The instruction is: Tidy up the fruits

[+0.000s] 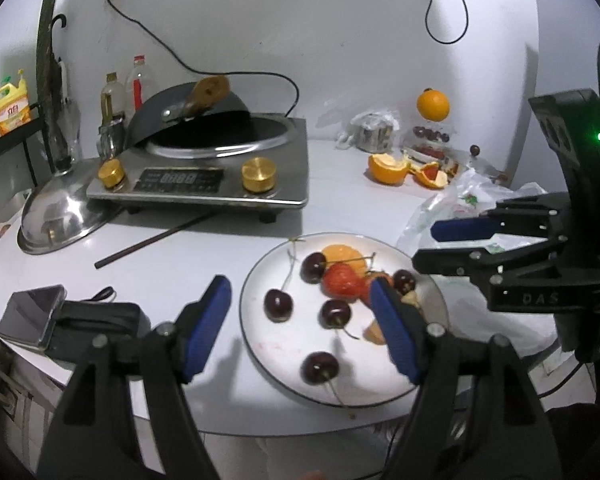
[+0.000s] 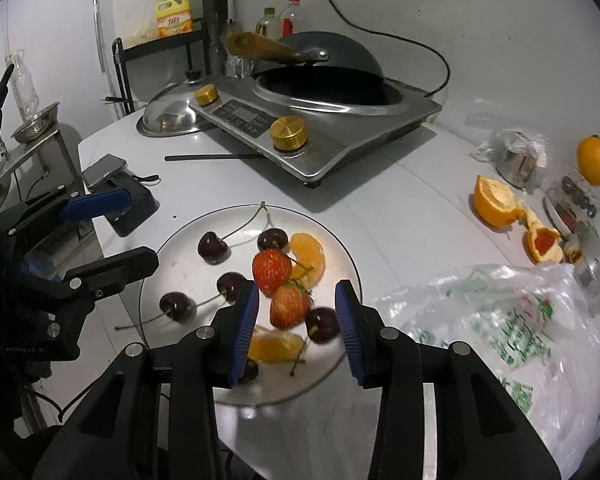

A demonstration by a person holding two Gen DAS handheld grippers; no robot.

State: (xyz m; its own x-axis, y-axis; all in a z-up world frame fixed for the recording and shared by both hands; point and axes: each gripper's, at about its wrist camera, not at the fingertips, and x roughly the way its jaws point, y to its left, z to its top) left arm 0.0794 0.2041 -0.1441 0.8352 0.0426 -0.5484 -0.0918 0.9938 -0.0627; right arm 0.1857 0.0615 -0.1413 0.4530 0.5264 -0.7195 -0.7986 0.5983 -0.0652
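The round white plate point(image 2: 342, 256) on the pale table point(image 2: 400, 184) held dark red cherries point(image 2: 213, 247), two red strawberries point(image 2: 272, 270) and orange segments point(image 2: 309, 258). Above the plate's near rim, the left gripper point(image 1: 300, 320) stood released with nothing between its blue pads. The right gripper point(image 2: 296, 328) was also unclenched, gripping nothing.

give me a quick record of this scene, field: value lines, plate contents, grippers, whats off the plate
plate: white, round, on the white counter
on plate: dark cherries, two strawberries, orange segments
left gripper: open, nothing between its jaws
right gripper: open above the plate, grips nothing
off plate: peeled orange, whole orange, plastic bag
behind: induction cooker with wok
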